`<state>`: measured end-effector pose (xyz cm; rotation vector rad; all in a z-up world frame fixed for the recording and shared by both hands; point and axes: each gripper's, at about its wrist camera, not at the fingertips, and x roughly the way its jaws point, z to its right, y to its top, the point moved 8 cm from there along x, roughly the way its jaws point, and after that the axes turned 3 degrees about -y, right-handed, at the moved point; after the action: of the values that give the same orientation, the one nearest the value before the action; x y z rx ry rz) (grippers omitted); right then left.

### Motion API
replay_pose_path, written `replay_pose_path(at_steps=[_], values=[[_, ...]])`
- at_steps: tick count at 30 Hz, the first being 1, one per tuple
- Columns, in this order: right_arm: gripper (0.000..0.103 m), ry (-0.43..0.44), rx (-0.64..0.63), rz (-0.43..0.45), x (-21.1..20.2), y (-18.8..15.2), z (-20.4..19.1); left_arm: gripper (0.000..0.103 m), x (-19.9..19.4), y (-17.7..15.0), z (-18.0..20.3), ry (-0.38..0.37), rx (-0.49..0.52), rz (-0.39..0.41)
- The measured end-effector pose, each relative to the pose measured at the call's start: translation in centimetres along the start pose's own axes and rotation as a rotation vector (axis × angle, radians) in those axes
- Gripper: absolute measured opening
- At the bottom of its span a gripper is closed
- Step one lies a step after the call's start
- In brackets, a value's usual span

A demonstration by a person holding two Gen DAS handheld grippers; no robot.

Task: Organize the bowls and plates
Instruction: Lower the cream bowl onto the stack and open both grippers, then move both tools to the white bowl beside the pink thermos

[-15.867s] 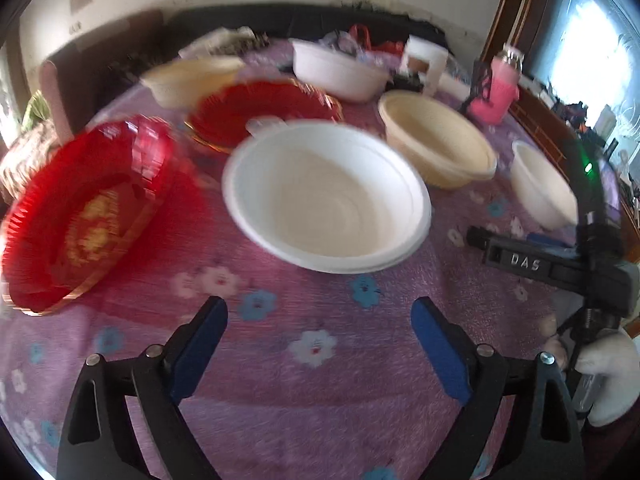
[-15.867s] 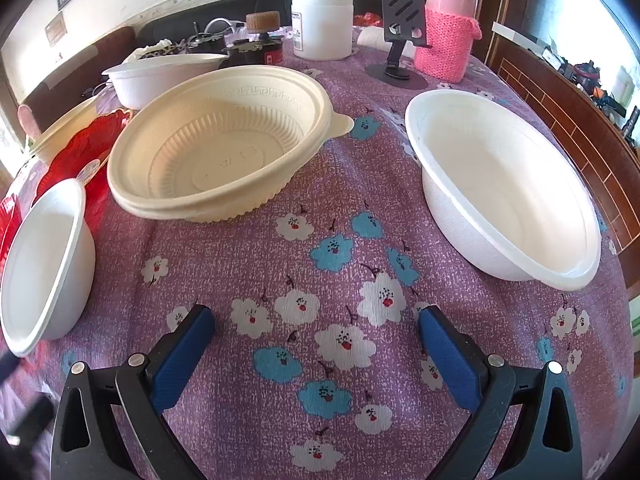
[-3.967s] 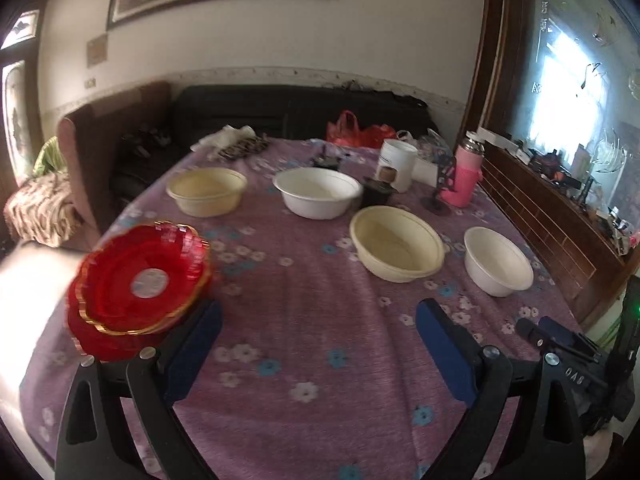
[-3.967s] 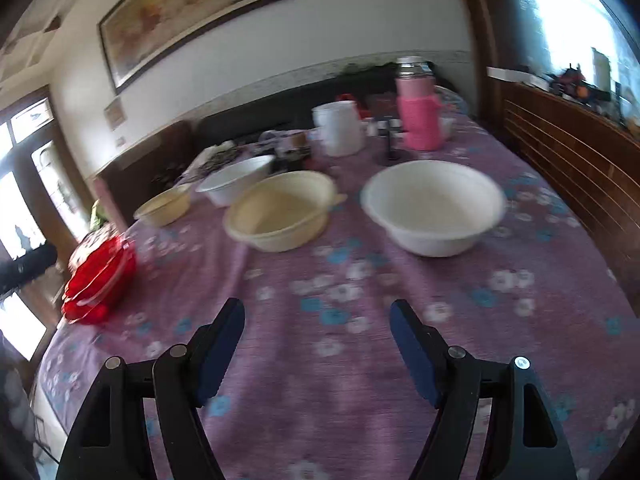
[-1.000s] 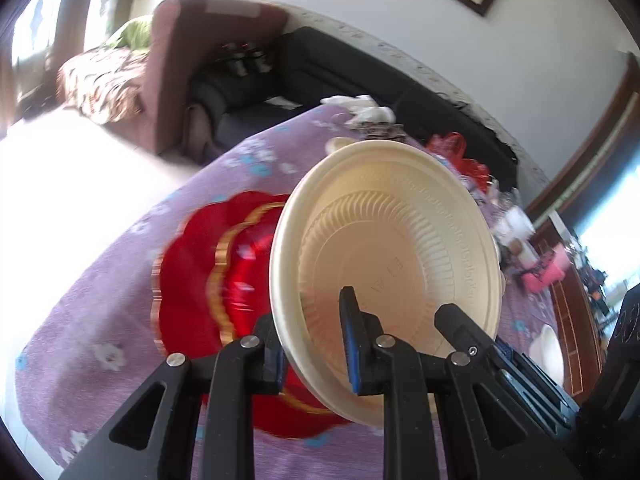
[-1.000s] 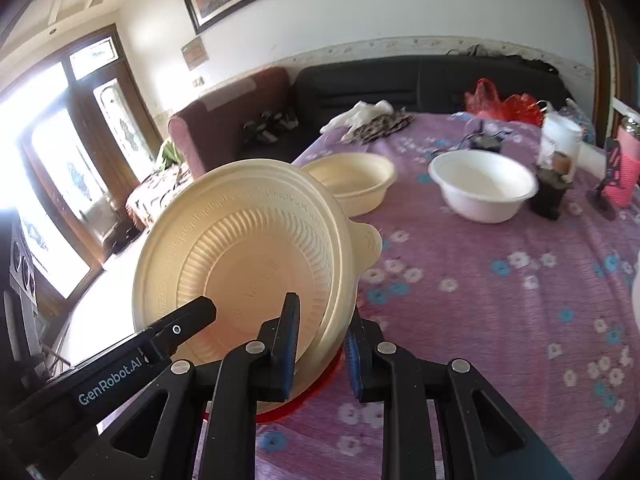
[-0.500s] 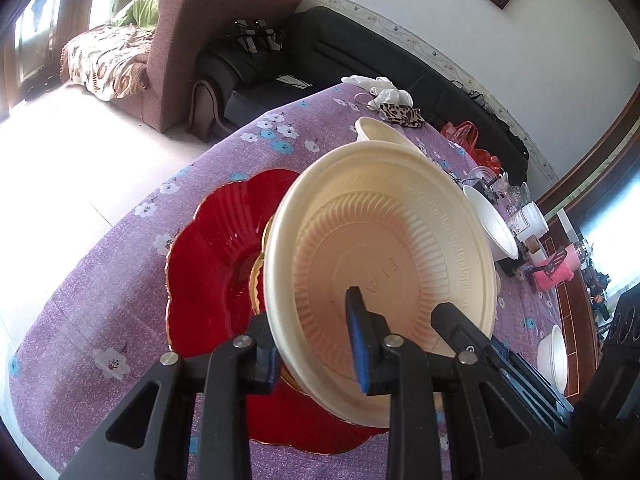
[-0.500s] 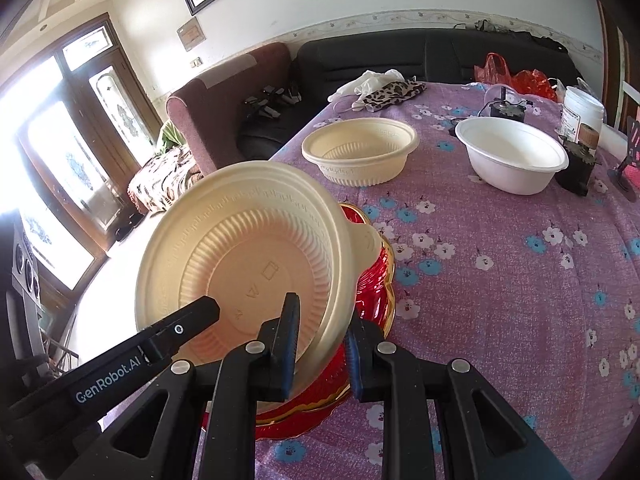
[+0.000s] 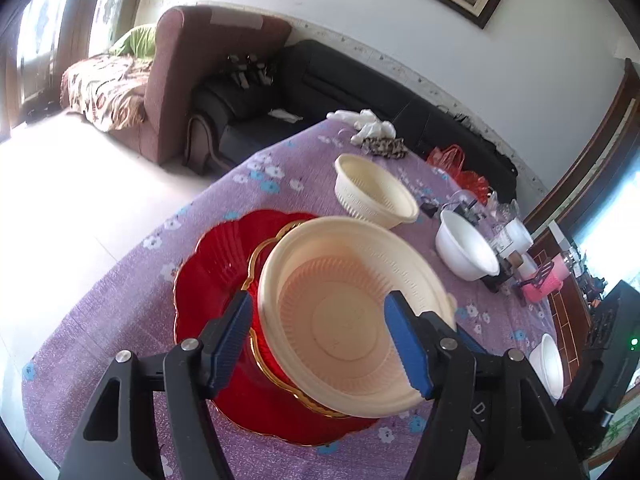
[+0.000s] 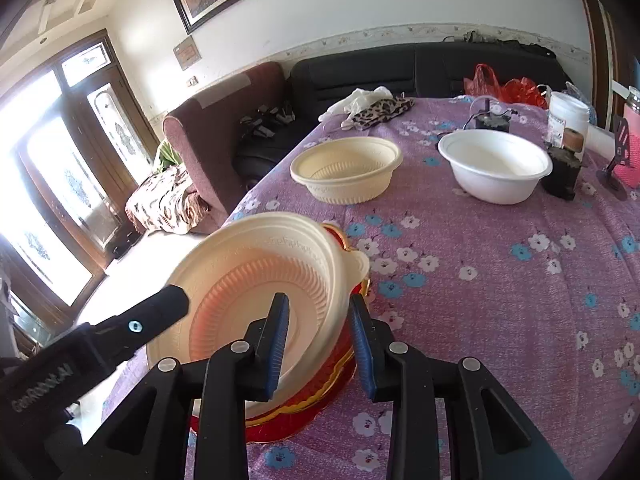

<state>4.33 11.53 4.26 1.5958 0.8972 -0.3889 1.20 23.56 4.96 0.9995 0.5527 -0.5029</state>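
A large cream bowl (image 9: 344, 316) rests on the stacked red plates (image 9: 208, 280) near the table's front left edge. My left gripper (image 9: 320, 340) is open, its jaws wide on either side of the bowl's near rim. My right gripper (image 10: 320, 334) has parted jaws straddling the bowl's right rim (image 10: 340, 276); the bowl (image 10: 256, 292) sits on the red plates (image 10: 320, 396). A smaller cream bowl (image 10: 346, 174) and a white bowl (image 10: 494, 164) stand farther back. Another white bowl (image 9: 548, 364) sits at the right edge in the left wrist view.
The purple floral tablecloth (image 10: 500, 280) covers the table. A white jar (image 10: 568, 118), a dark box (image 10: 562, 172), a pink bottle (image 10: 632, 160) and cloths (image 10: 376, 108) stand at the far side. A sofa (image 9: 320, 80) and an armchair (image 9: 208, 80) lie beyond the table edge.
The large cream bowl has come down from a tilted hold onto the red plates. My left gripper has opened wide and let go; my right gripper's jaws have parted around the rim.
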Motion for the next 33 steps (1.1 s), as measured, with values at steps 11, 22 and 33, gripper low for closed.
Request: replay_pose_path(at_steps=[11,22,33], values=[[0.045,-0.019,0.000,0.102,-5.0,0.3,2.8,0.078,-6.9,1.0,1.3,0.052,0.027,0.244],[0.051,-0.064,0.046,0.114,-8.4,-2.6,8.0,0.103,-12.1,-0.1,4.4,0.259,0.200,0.440],[0.059,-0.163,0.116,0.160,-13.1,-4.7,17.0,0.103,-8.3,-5.1,12.3,0.186,0.379,0.280]])
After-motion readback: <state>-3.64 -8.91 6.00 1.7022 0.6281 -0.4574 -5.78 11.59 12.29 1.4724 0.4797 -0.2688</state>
